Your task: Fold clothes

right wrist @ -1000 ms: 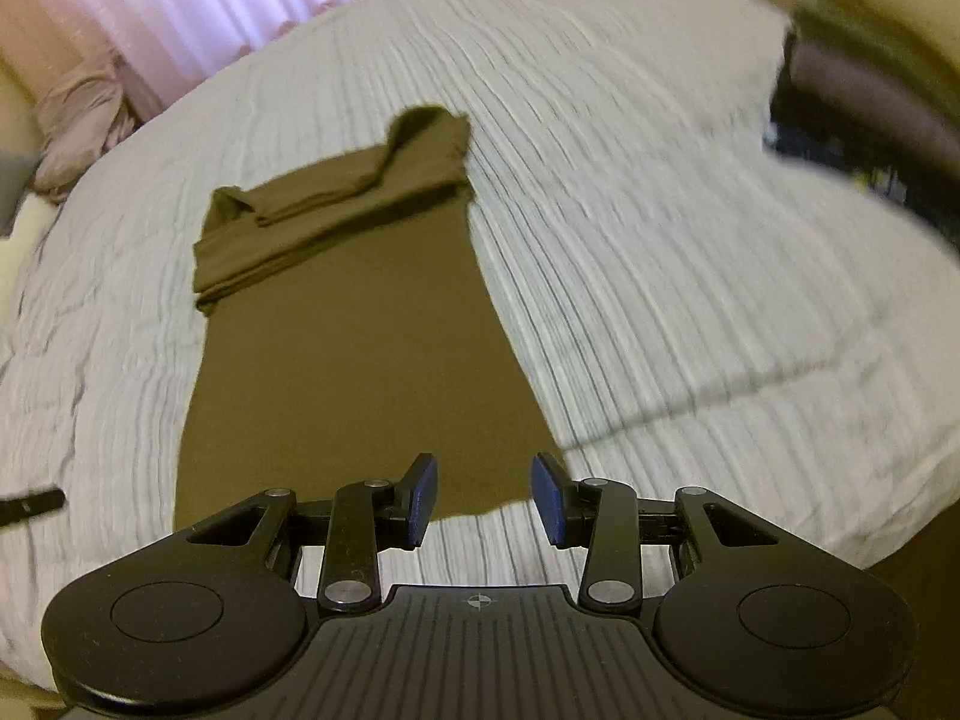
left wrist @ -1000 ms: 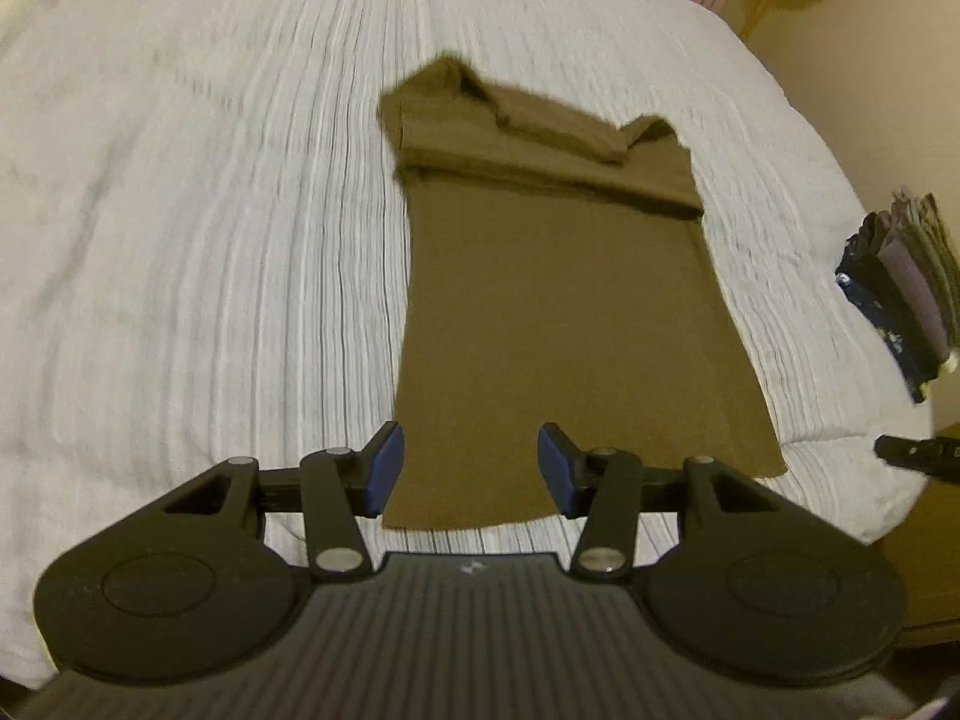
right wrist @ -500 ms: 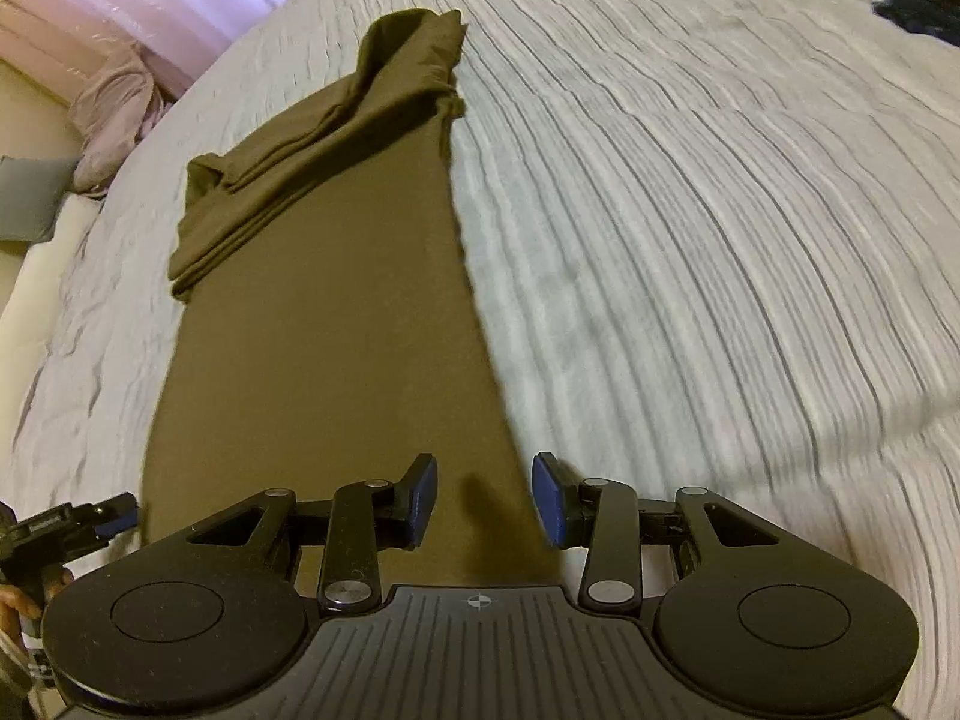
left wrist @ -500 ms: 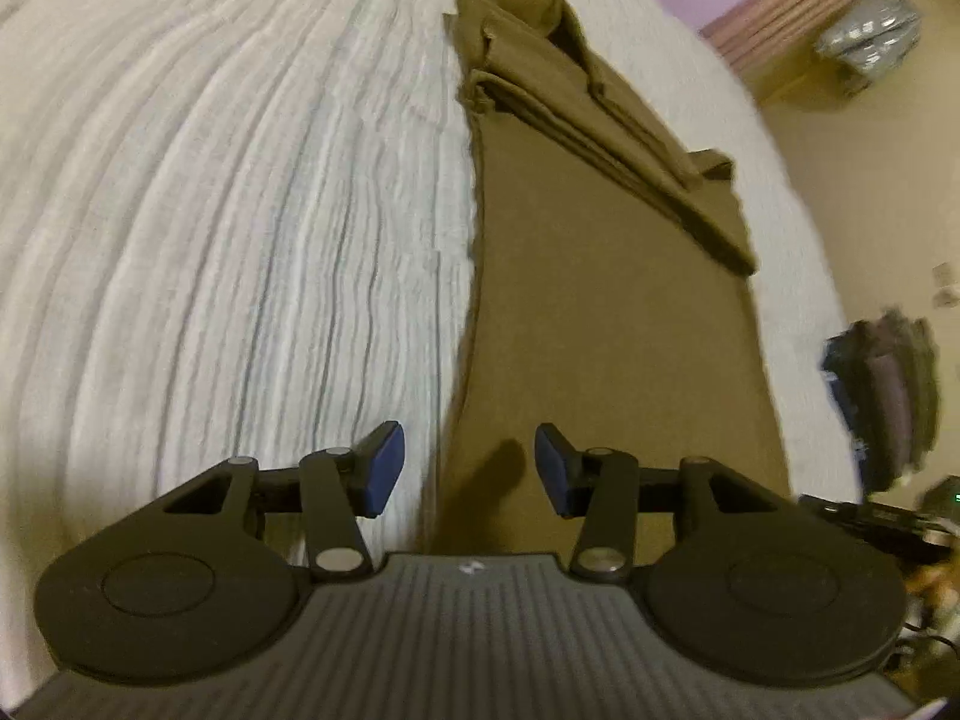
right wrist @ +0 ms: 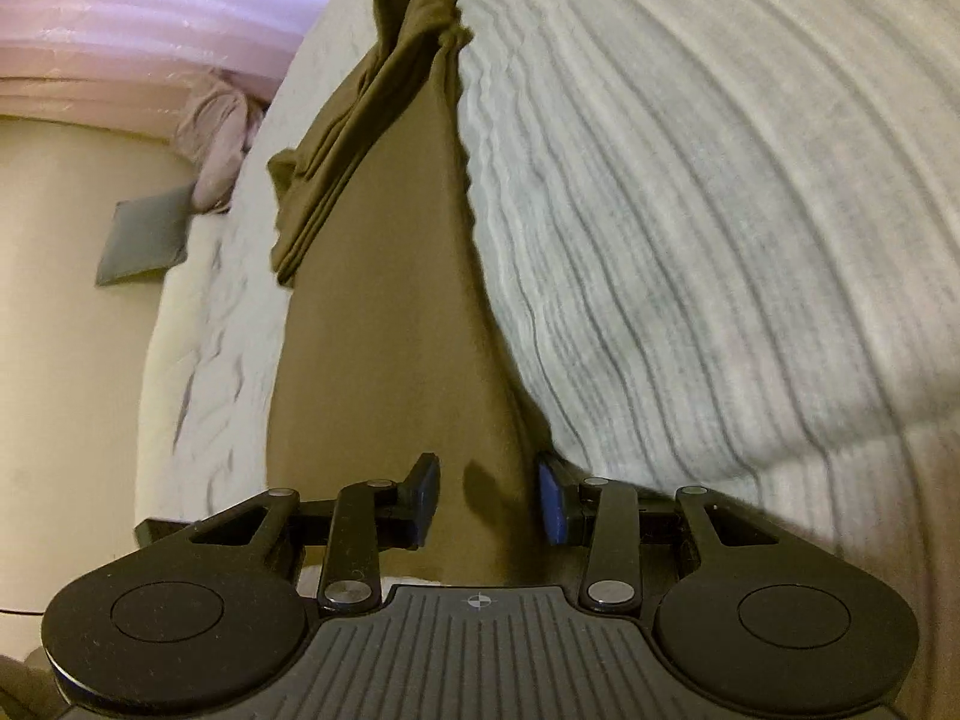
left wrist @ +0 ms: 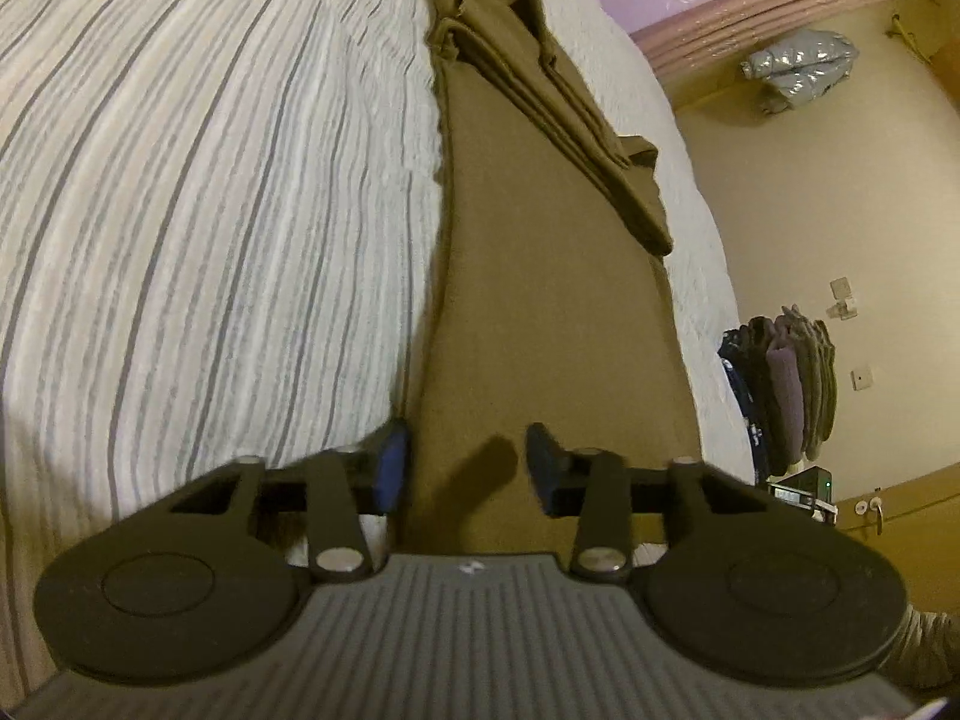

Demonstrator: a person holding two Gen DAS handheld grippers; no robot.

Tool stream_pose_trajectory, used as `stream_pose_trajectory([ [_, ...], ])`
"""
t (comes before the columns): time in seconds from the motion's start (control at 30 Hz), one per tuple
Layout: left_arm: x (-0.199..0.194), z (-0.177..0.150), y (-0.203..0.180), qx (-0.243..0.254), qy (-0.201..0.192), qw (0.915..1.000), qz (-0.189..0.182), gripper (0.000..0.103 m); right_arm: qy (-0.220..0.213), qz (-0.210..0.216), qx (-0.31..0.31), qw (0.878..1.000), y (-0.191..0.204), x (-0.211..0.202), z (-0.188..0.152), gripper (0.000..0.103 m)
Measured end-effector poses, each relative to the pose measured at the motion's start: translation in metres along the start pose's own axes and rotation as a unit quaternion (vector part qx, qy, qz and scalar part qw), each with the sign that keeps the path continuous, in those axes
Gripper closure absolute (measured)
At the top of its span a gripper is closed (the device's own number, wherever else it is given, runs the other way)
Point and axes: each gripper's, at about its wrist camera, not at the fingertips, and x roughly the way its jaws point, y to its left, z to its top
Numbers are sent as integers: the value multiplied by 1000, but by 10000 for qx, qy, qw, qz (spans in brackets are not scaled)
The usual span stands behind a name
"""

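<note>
**Grippers at hem corners, final folds still pending**

Both grippers are spread wide and holding nothing. My left gripper (left wrist: 459, 468) sits low at the near-left corner of the olive shirt (left wrist: 540, 324); its blue-padded left finger (left wrist: 390, 468) is just at the shirt's left edge, the right finger over the cloth. My right gripper (right wrist: 489, 495) mirrors that at the near-right corner: left finger over the cloth, right finger right by the shirt's right edge. I can't tell whether either pad actually touches fabric yet.

Shirt position: lying flat on the striped white bedspread (left wrist: 210, 210), running away from me as one long narrow panel.

Done, as I read it:
- Sides look folded in; both long edges are straight and roughly parallel.
- Sleeves or top section are bunched in a layered fold across the far end (left wrist: 540, 96); same bundle shows in the right view (right wrist: 366, 120).

Left, as I read it:
- Pinch both hem corners.
- Carry the near end up toward the far fold, once or twice, to make a compact rectangle.
- Flatten the far bundle, which looks lumpy and slightly skewed.

Call it roughly half done for this garment.

Farther off, past the bed edge, a stack of folded clothes (left wrist: 780, 384) sits on the right; probable destination. A pinkish bundle (right wrist: 216, 138) and a grey cushion (right wrist: 141, 246) lie beyond the left side.
</note>
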Motion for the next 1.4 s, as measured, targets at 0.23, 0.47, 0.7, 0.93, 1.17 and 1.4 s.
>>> stream_pose_trajectory([
  [0.23,-27,-13,-17,292,-164,9994,38,102,-62,-36,-374,9993,16,-9,-4,100],
  [0.47,-77,-35,-46,675,-441,9967,57,103,-402,115,-627,9972,49,-62,-30,101],
  [0.7,-134,-81,-71,696,-490,9961,209,103,-156,206,-601,9979,81,-93,-88,101],
  [0.93,-183,-163,-76,-187,-227,9985,456,103,287,1,337,9990,75,-121,-176,101],
  [1.17,-194,-179,-76,-672,-136,9970,348,103,466,-115,956,9943,73,-137,-203,101],
  [1.4,-164,-75,-90,-243,-741,9954,-560,102,-40,194,235,9995,125,-130,-114,100],
])
